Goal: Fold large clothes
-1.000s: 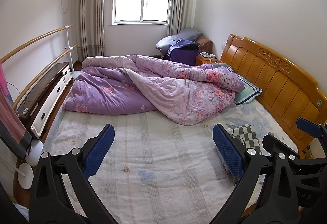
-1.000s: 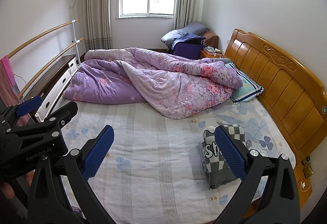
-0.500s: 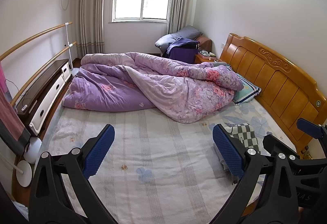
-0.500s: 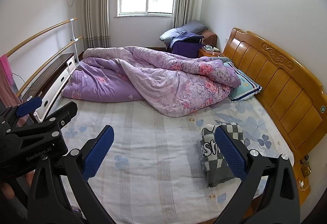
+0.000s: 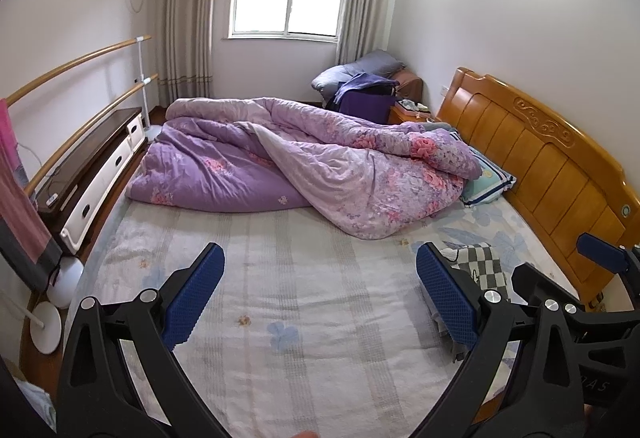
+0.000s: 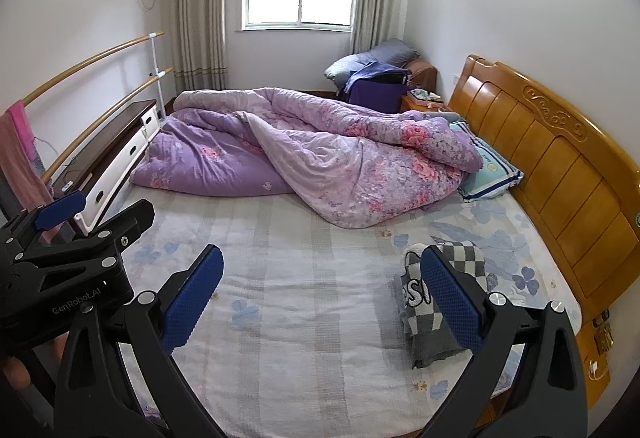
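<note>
I hold my left gripper point(image 5: 320, 302) with its blue pads spread wide and nothing between them, above the near half of the bed sheet point(image 5: 304, 278). My right gripper point(image 6: 322, 300) is likewise splayed apart and holding nothing, and it sits just to the right of the left one. Behind the right gripper's right finger point(image 6: 450, 302) lies the folded checkered garment point(image 6: 464, 262), grey and white with lettering, resting on the sheet near the bed's right edge. Ahead of both grippers, well apart from them, the purple floral quilt point(image 5: 320, 162) lies bunched across the far half of the bed. To the right runs the wooden headboard point(image 6: 560, 158), with a pillow point(image 6: 490, 174) against it.
</note>
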